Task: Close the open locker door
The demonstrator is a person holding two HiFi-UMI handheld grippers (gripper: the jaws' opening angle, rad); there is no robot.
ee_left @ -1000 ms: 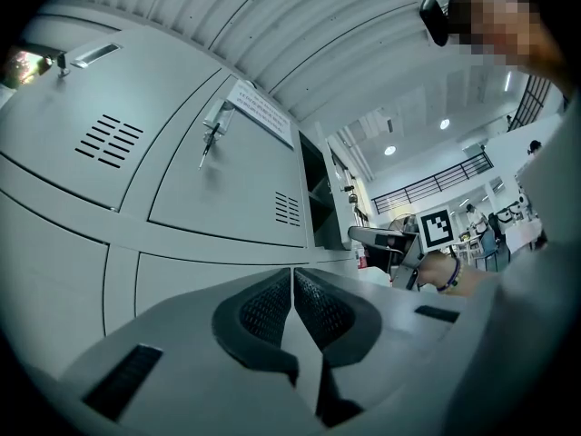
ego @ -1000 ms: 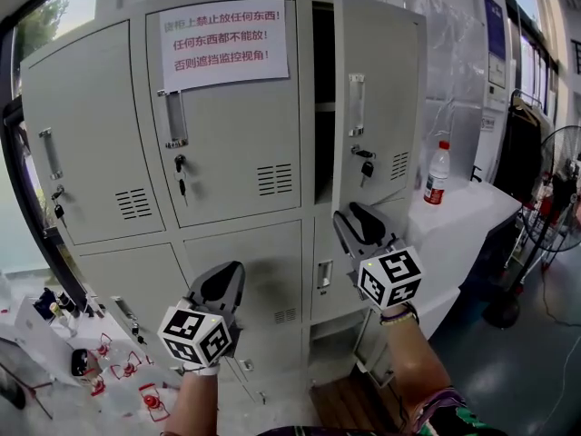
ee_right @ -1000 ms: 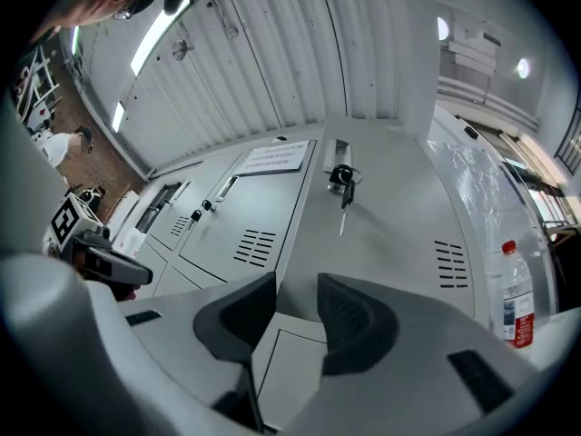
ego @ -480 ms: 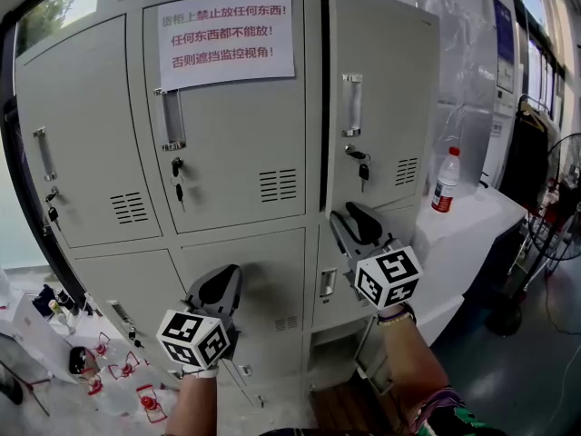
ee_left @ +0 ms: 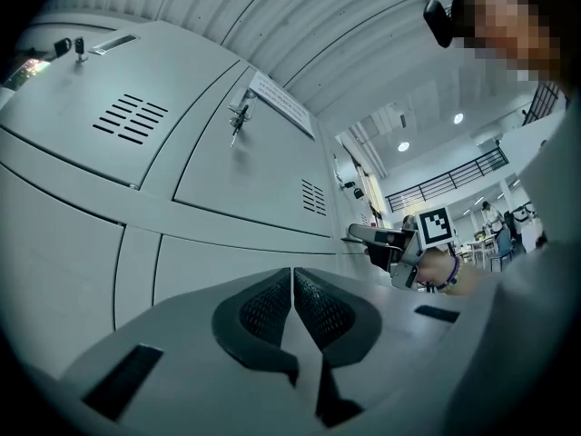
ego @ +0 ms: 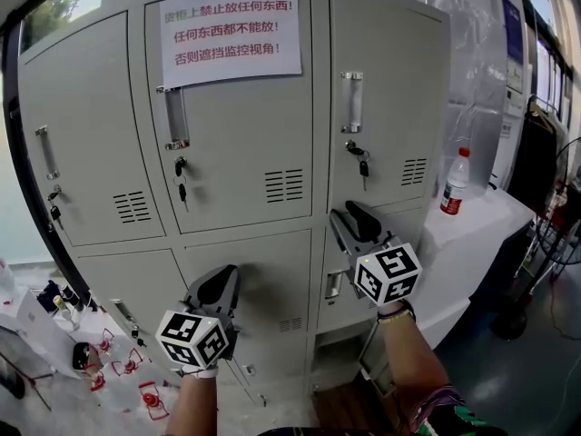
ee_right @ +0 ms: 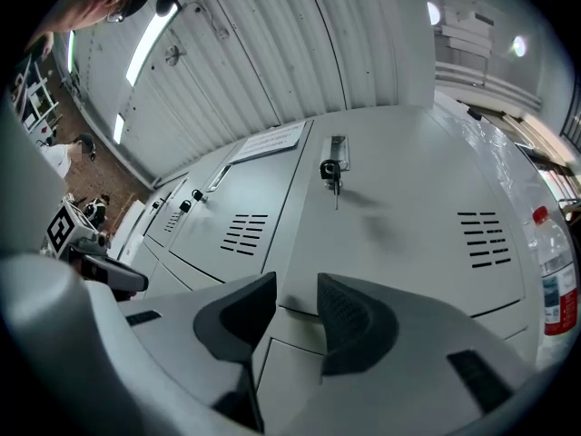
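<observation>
The grey locker bank fills the head view. Its top right door [ego: 381, 107], with a chrome handle [ego: 352, 103] and a key in the lock [ego: 361, 162], now lies flush with the frame, no dark gap beside it. My right gripper [ego: 349, 221] points at that door's lower edge, jaws open and nothing between them. In the right gripper view the same door [ee_right: 399, 216] stands just beyond the right gripper [ee_right: 298, 312]. My left gripper [ego: 218, 289] is shut and empty, in front of the lower middle door [ego: 263, 280]. The left gripper [ee_left: 292, 289] shows its pads pressed together.
A white notice with red print [ego: 230, 25] hangs on the top middle door. A water bottle [ego: 451, 182] stands on a white table [ego: 481, 221] to the right of the lockers. Small clutter lies on the floor [ego: 91, 361] at lower left. A bottom right compartment [ego: 340, 343] looks open.
The top right door has swung from ajar, with a wide dark gap, to flush with the frame. My right gripper followed it in; the left barely shifted.
</observation>
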